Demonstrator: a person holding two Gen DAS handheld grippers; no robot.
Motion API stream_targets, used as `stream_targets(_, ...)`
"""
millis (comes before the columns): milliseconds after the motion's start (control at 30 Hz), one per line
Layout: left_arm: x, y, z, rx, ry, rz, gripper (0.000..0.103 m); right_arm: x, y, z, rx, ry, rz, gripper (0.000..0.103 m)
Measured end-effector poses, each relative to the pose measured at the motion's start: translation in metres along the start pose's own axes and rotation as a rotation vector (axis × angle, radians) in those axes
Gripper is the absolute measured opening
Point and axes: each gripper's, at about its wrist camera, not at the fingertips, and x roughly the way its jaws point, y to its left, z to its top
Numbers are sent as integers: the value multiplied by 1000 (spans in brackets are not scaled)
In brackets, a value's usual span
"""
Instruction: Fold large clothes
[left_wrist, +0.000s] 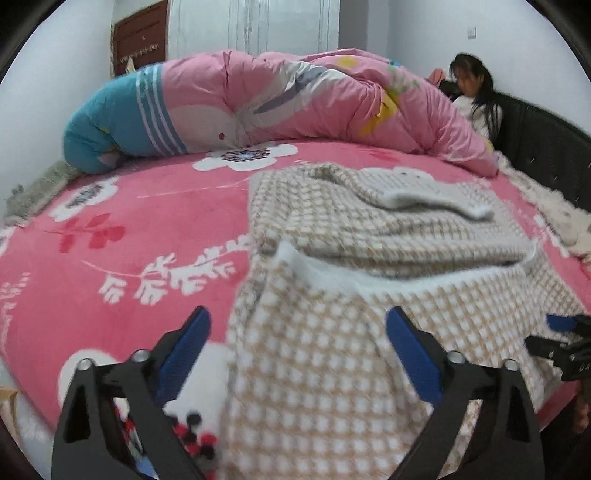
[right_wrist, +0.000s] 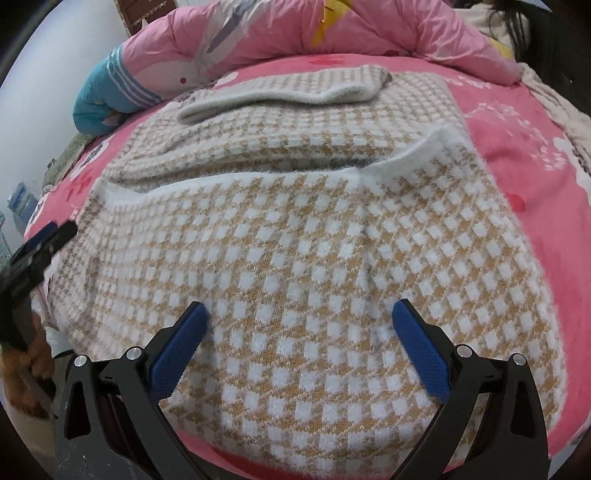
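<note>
A tan-and-white checked knit sweater (right_wrist: 295, 229) lies folded over itself on the pink flowered bedspread (right_wrist: 524, 177), a sleeve (right_wrist: 280, 98) laid across its far part. In the left wrist view the sweater (left_wrist: 369, 295) fills the centre and right. My left gripper (left_wrist: 297, 321) is open above the sweater's left edge, nothing between its blue pads. My right gripper (right_wrist: 301, 314) is open over the near part of the sweater, pads apart from the knit. The left gripper (right_wrist: 50, 236) shows at the left edge of the right wrist view, the right gripper (left_wrist: 565, 332) at the right edge of the left one.
A bunched pink and blue quilt (left_wrist: 258, 103) lies along the far side of the bed. A person (left_wrist: 476, 96) sits at the dark headboard (left_wrist: 546, 147) at the far right. A white fluffy blanket (left_wrist: 554, 210) lies beside it. The pink bedspread (left_wrist: 110, 240) shows left of the sweater.
</note>
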Motion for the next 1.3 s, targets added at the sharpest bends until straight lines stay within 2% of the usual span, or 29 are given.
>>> stream_targets(67,8,12,4,-28,9,-90,84,1,2,-1,-6,7,2,95)
stream_targets(200,28,25,11,-81,35,-188,69,4,10,7,-4,13,0,95)
stream_targets(267,39,29,14,-105,75,-216,53,4,10,7,-4,9,0,95)
stream_targets(333,46,28,18,-98,94,-231,50,4,9,8,-5,13,1,95)
stream_targets(433,50,28,17,-88,137,-221,39,4,10,7,-4,15,1,95)
stream_targets(600,28,30,17,-110,98,-392,36,4,14,7,0,3,-1,95)
stream_targets(733,37,24,16,-95,177,-303,36,2,12,5,-4,-16,12,95)
stream_targets(833,54,21,13,-35,237,-154,36,3,12,2,-34,-21,34,95)
stream_targets(1000,56,14,9,-18,229,-117,36,-7,9,6,-62,9,66,95)
stream_targets(1067,55,14,8,-16,225,-109,36,-18,3,8,-65,-22,81,95)
stream_targets(1167,55,13,7,-17,226,-109,36,-37,-14,22,-67,-91,46,95)
stream_targets(1300,53,12,7,-17,224,-109,36,-37,-38,57,-50,-110,35,95)
